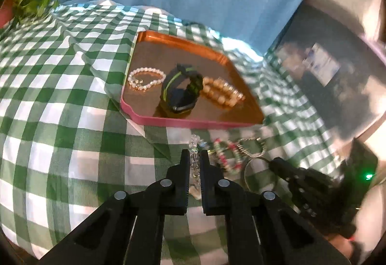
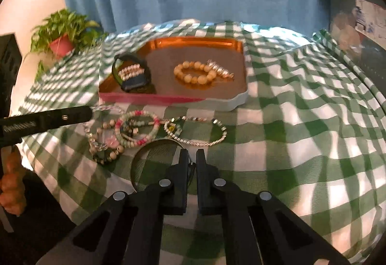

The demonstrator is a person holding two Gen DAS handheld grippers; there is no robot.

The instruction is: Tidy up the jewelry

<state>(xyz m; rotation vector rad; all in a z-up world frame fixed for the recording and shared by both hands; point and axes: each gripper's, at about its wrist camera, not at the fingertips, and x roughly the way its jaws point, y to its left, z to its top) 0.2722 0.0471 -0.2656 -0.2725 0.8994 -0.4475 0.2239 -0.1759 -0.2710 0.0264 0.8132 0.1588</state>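
Left wrist view: your left gripper (image 1: 194,156) has its fingers pressed together on a clear bead bracelet (image 1: 195,159), which stands up between the pads above the green checked cloth (image 1: 48,96).

Right wrist view: your right gripper (image 2: 190,159) is clamped on the rim of a thin wire hoop (image 2: 154,163) lying on the cloth.

Pink tray (image 1: 168,120) sits just beyond the left fingertips. It holds a white bead bracelet (image 1: 147,78), a black watch with green trim (image 1: 181,93) standing on edge, and a tan bead bracelet (image 1: 222,93).

Loose pile on the cloth, between tray and grippers: a pink-and-green bead bracelet (image 2: 137,130) and a silver link chain (image 2: 200,132), overlapping.

Potted plant (image 2: 62,33) stands at the far left corner.
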